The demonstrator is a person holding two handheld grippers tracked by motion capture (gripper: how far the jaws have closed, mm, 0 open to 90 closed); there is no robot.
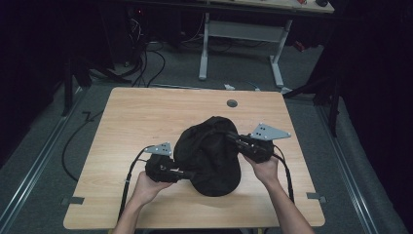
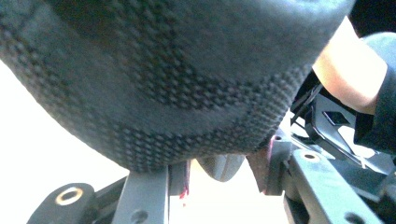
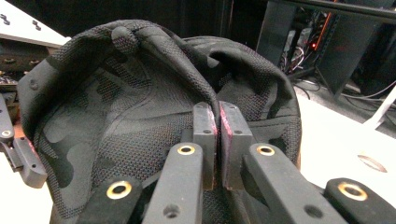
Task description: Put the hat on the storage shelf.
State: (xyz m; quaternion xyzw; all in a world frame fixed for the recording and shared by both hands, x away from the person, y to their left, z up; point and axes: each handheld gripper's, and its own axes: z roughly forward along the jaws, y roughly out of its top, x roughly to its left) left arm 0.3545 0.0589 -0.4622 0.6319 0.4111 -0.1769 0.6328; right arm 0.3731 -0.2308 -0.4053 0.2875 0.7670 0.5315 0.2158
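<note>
Black jaws of the right gripper (image 3: pixel 217 140) rising from below, pressed nearly together on a fold of the black mesh cap (image 3: pixel 140 116), red pads pinching the fabric. Cap crumpled at the middle of the wooden table (image 1: pixel 141 112), between both grippers. Left gripper (image 1: pixel 187 173) touching the cap's near-left edge; seen from its own camera, cap brim (image 2: pixel 163 93) hanging just above its two jaws, jaws apart, whether squeezing cloth impossible to tell. Person's right hand (image 1: pixel 267 168) wrapped around the right gripper's body
</note>
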